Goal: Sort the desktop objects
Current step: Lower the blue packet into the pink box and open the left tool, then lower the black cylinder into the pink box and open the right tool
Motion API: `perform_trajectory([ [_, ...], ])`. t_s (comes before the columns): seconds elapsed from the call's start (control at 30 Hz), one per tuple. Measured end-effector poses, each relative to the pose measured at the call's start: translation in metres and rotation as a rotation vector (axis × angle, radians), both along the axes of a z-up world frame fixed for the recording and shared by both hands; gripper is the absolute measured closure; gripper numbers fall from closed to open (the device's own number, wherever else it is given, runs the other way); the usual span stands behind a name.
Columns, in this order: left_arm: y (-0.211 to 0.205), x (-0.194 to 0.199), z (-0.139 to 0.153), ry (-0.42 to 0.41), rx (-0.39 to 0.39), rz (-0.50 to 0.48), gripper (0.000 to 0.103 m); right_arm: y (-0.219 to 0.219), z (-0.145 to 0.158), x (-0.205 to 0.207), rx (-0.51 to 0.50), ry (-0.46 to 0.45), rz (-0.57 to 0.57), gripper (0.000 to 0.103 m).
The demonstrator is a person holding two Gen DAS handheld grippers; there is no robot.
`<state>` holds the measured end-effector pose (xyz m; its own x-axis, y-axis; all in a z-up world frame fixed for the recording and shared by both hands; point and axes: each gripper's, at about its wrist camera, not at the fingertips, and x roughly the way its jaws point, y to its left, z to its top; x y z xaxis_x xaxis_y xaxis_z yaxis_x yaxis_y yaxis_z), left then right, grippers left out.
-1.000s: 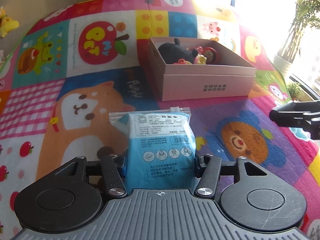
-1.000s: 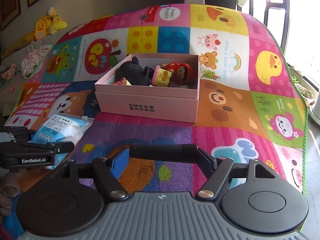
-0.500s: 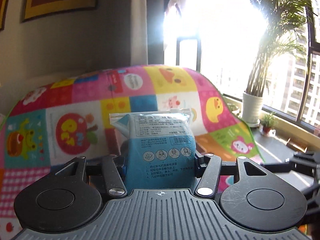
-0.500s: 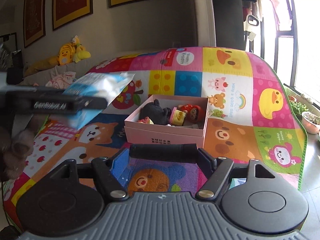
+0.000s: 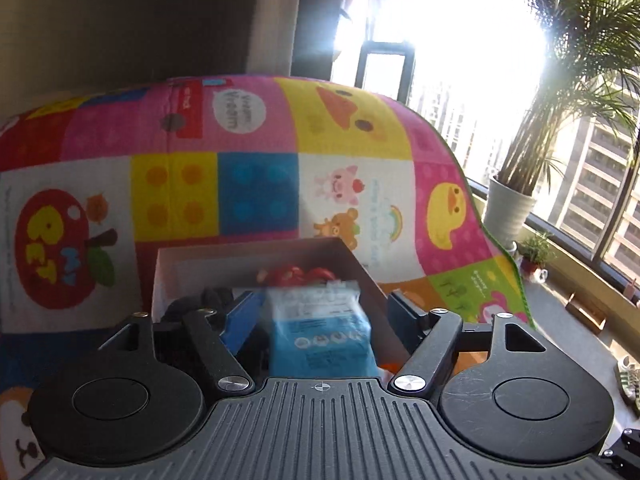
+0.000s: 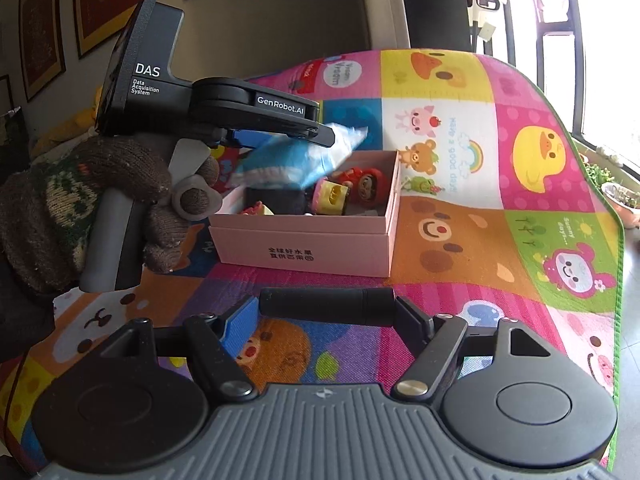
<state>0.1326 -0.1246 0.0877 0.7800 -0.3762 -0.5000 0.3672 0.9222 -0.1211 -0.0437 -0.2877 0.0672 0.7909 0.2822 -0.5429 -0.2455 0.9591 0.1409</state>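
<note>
bright window light floods the room behind a colourful cartoon play mat (image 6: 472, 208) that covers the desk, with a potted palm (image 5: 560, 100) at the glass. on the mat sits an open pink box (image 6: 308, 246) holding a black plush toy (image 6: 276, 202), a red doll (image 6: 366, 182) and a small yellow toy (image 6: 332, 196).

left tool (image 5: 318, 312) hangs over the box with its jaws spread wide; the blue packet (image 5: 320, 336) lies blurred between the fingers, clear of both blue pads. seen from the right wrist camera, the packet (image 6: 296, 156) is tilted in the air just under the left tool (image 6: 280, 128), above the box's near-left part, and a gloved hand (image 6: 100, 200) grips the handle.

right tool (image 6: 326, 308) hovers above the mat in front of the box, clamped on a black cylinder (image 6: 326, 306) held crosswise.
</note>
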Motion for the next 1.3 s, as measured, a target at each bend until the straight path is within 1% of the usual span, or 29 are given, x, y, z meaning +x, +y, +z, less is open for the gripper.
perform_trajectory([
  [0.13,0.021,-0.021,-0.005,-0.046,0.051,0.017,0.008,-0.004,-0.009,0.008,-0.005,0.027,-0.019,0.029],
  [0.2,0.036,-0.038,-0.004,-0.058,0.077,0.028,0.008,-0.004,-0.011,0.013,-0.009,0.041,-0.031,0.029],
  [0.3,0.049,-0.060,-0.013,-0.040,0.134,0.050,0.007,0.000,-0.009,0.020,-0.020,0.042,-0.040,0.029],
  [0.37,0.060,-0.073,-0.023,-0.019,0.138,0.054,0.006,0.004,-0.004,0.025,-0.030,0.030,-0.037,0.029],
  [0.47,0.075,-0.090,-0.041,0.010,0.123,0.064,0.006,0.011,0.009,0.036,-0.048,0.014,-0.037,0.029],
  [0.53,0.086,-0.097,-0.051,0.027,0.108,0.087,0.006,0.015,0.018,0.048,-0.054,0.011,-0.035,0.029],
  [0.63,0.106,-0.102,-0.061,0.059,0.042,0.124,0.005,0.020,0.030,0.073,-0.050,0.020,-0.043,0.029],
  [0.7,0.117,-0.103,-0.066,0.067,-0.001,0.146,0.003,0.024,0.035,0.095,-0.038,0.044,-0.060,0.029],
  [0.77,0.125,-0.103,-0.071,0.067,-0.029,0.158,0.003,0.028,0.034,0.123,-0.016,0.093,-0.076,0.029],
  [0.83,0.131,-0.106,-0.074,0.056,-0.060,0.167,0.003,0.039,0.029,0.152,-0.007,0.143,-0.094,0.029],
  [0.87,0.135,-0.107,-0.076,0.048,-0.074,0.172,0.003,0.045,0.025,0.163,-0.021,0.152,-0.102,0.029],
  [0.93,0.141,-0.109,-0.076,0.042,-0.117,0.171,0.002,0.063,0.017,0.184,-0.085,0.148,-0.121,0.029],
  [1.0,0.143,-0.111,-0.075,0.029,-0.140,0.173,0.001,0.080,0.010,0.203,-0.127,0.144,-0.120,0.029],
  [1.1,0.140,-0.114,-0.075,0.015,-0.132,0.154,0.001,0.102,0.006,0.232,-0.132,0.146,-0.131,0.029],
  [1.17,0.138,-0.116,-0.074,0.000,-0.125,0.145,0.001,0.113,0.008,0.246,-0.131,0.120,-0.131,0.029],
  [1.27,0.142,-0.115,-0.075,0.007,-0.144,0.145,0.001,0.124,0.012,0.256,-0.152,0.081,-0.125,0.023],
  [1.3,0.144,-0.113,-0.076,0.018,-0.157,0.148,0.000,0.124,0.014,0.255,-0.152,0.073,-0.127,0.022],
])
